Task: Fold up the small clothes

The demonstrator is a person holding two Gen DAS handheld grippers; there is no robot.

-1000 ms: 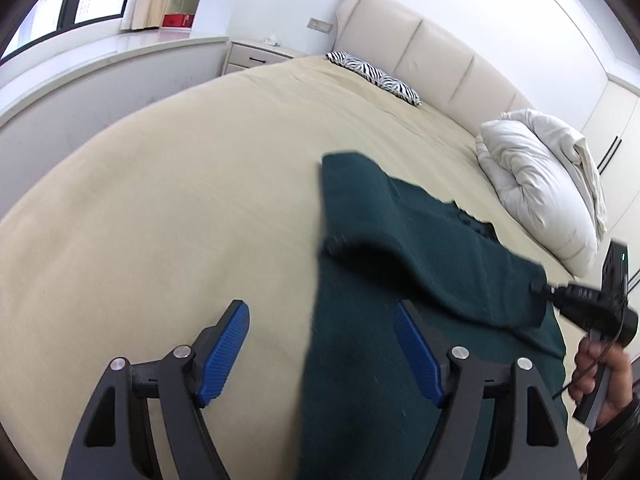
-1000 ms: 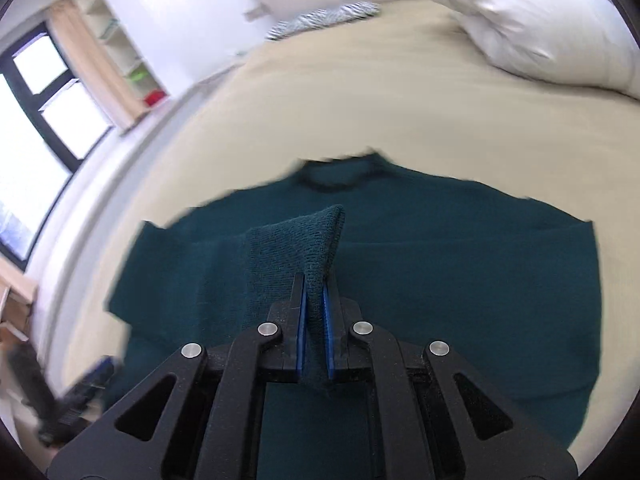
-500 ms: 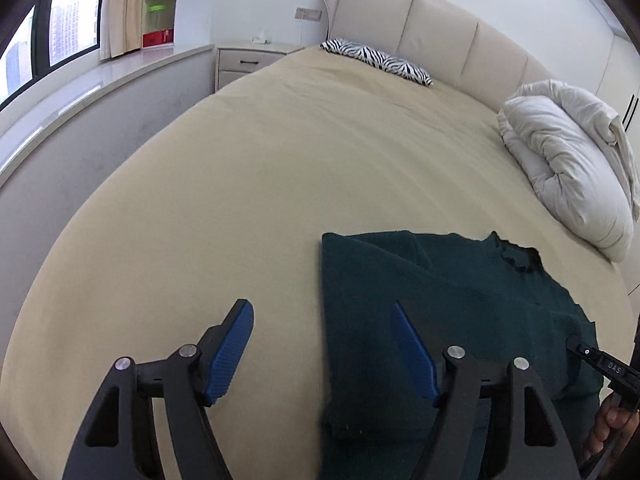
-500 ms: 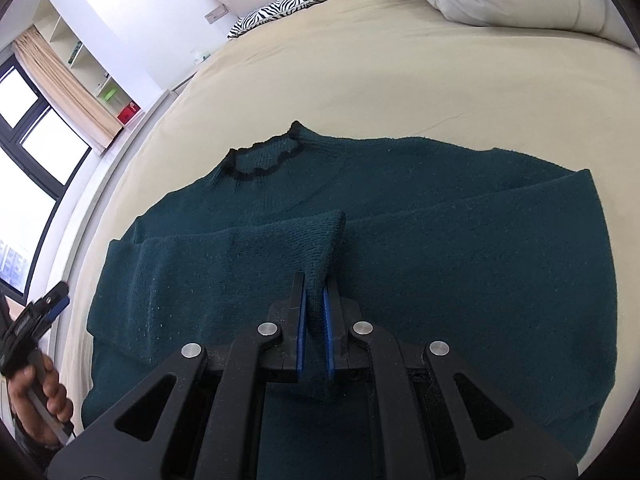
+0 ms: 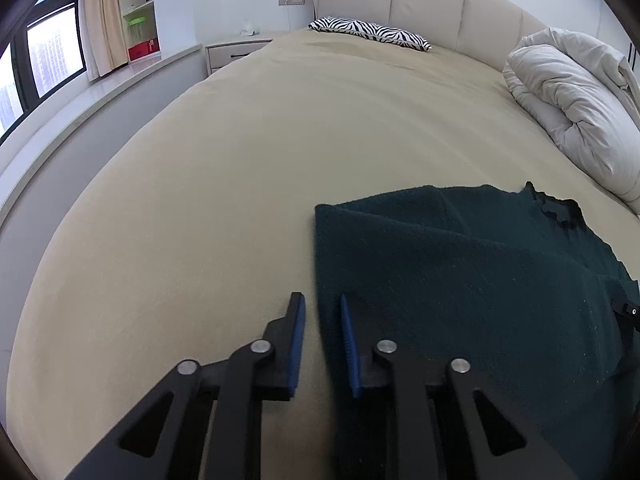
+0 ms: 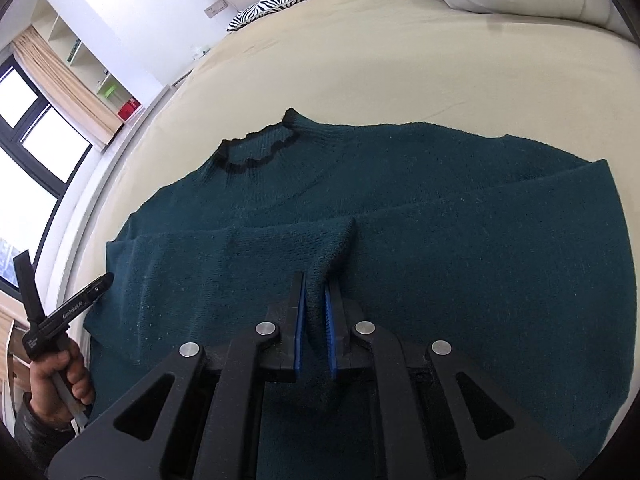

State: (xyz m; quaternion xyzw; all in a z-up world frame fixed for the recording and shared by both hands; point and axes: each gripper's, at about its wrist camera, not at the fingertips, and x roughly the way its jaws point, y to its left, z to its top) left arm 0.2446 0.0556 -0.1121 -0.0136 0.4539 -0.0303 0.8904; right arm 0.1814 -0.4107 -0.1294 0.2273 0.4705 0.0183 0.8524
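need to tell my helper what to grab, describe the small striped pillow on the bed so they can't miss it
Start at the big bed with the beige sheet and look to its far end, at the padded cream headboard. Lying flat just below it is the small pillow. Its black and white zebra stripes set it apart from the plain white duvet bundled beside it and the dark green sweater nearer the camera.

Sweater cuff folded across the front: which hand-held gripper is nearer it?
Right. The right hand-held gripper pinches the cuff; the left hand-held gripper closes at the sweater's side edge.
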